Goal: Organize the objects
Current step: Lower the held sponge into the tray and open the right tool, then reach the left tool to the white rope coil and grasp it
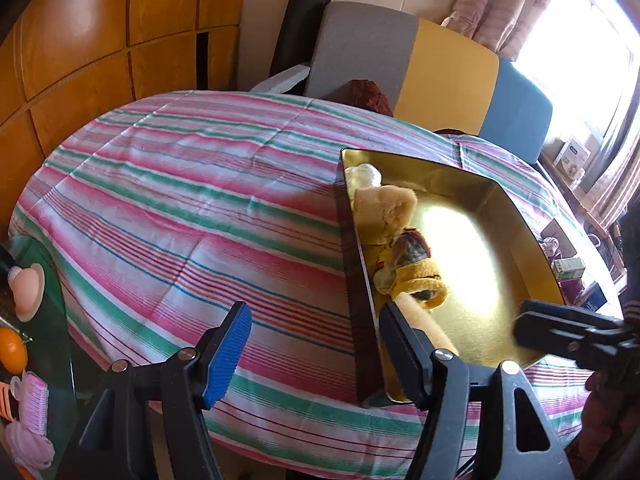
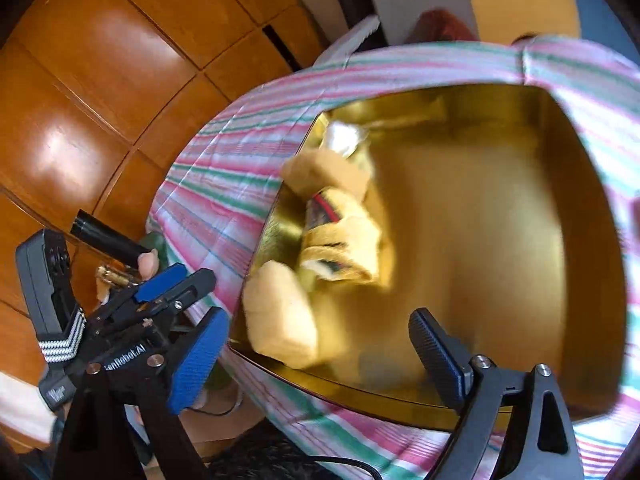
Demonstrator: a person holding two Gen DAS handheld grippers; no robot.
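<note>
A shallow gold tray point(image 1: 500, 208) lies on the striped cloth point(image 1: 192, 200). Along its left wall lie soft things: a white bundle point(image 1: 366, 176), a beige fluffy piece point(image 1: 384, 208), a yellow-trimmed plush piece point(image 1: 420, 280) and a cream roll point(image 1: 424, 320). My left gripper point(image 1: 316, 356) is open over the cloth at the tray's near left corner, nothing between its pads. My right gripper point(image 2: 316, 356) stands wide open above the tray point(image 2: 592, 240). The cream roll point(image 2: 276, 316) lies in the near left corner, just ahead of the fingers and free of them. One right finger point(image 1: 532, 320) shows in the left wrist view.
A glass side table point(image 1: 52, 344) at the left holds an orange point(image 1: 12, 350), a pink holder point(image 1: 28, 292) and pink rollers point(image 1: 34, 400). Behind the table is a sofa point(image 1: 360, 52) in grey, yellow and blue. Wooden panels point(image 1: 100, 40) line the left. The right wrist view is blurred.
</note>
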